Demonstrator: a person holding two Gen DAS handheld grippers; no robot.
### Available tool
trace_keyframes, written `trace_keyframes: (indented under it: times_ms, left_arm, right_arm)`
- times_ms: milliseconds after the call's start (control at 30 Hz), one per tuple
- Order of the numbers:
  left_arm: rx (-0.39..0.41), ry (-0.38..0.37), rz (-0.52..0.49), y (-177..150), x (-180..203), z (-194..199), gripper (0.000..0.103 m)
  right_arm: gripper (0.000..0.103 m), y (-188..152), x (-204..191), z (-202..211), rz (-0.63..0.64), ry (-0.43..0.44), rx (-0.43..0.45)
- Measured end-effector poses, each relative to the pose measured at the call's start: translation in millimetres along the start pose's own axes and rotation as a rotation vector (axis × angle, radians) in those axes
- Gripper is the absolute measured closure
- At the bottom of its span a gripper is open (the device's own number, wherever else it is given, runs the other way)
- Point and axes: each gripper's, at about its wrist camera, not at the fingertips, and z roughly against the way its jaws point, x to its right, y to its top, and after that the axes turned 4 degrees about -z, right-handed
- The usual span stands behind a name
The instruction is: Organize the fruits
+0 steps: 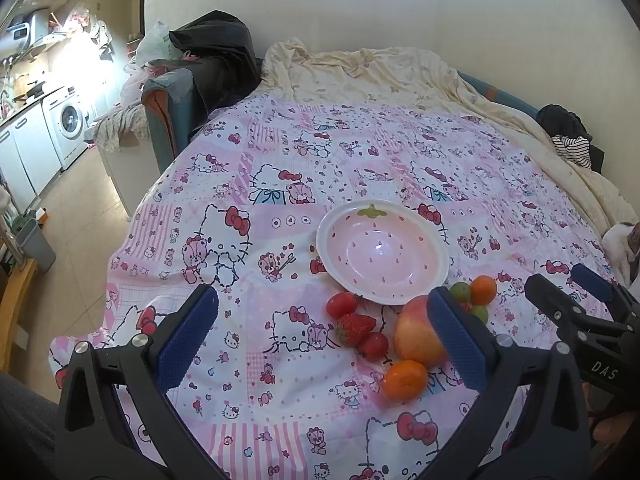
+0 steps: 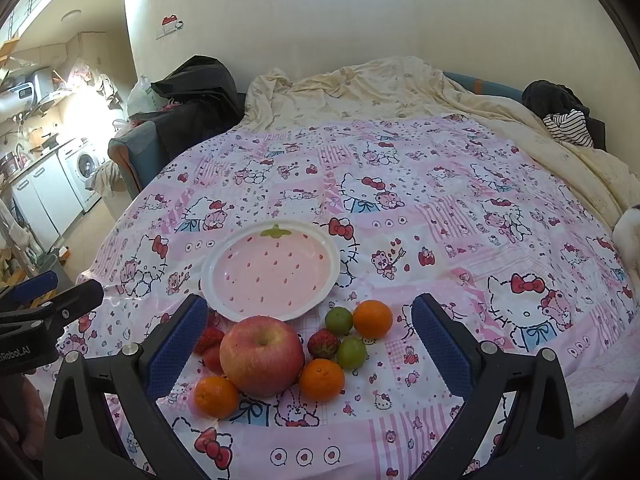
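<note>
I hold one tool in each hand above the bed, both tilted down toward the fruits. My left tool (image 1: 322,338) is spread wide and pinches nothing; my right tool (image 2: 310,346) is also spread wide and empty.

The fruits lie on the pink cartoon-cat bedsheet (image 2: 460,208), in a loose group on the near side of the plate (image 2: 270,270). This plate is pink with a white rim, painted like a strawberry, and has nothing in it.

In the right wrist view the big apple (image 2: 262,356) sits just in front of the plate, upright, with its stem hollow on top. One orange (image 2: 216,397) touches it at the near left, a second orange (image 2: 322,380) at the near right, and a third orange (image 2: 372,319) lies further to the right. Next to this third orange is one green fruit (image 2: 339,320), and another green fruit (image 2: 351,353) lies a little nearer to me. A strawberry (image 2: 322,343) lies between the apple and the green ones.

In the left wrist view I see another strawberry (image 1: 356,327) to the left of the apple, with one cherry tomato (image 1: 341,304) beside it toward the plate and another cherry tomato (image 1: 373,345) nearer to me.

Beyond the pink sheet lies a crumpled cream blanket (image 2: 360,92).
</note>
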Motion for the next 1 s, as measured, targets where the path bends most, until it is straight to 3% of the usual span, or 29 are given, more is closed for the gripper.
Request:
trace_keyframes:
  times_ms: [1000]
  left_arm:
    - [0.002, -0.003, 0.0, 2.8, 2.1, 1.3, 0.0]
  right_arm:
    - [0.0, 0.2, -0.2, -0.9, -0.003, -0.003, -0.003]
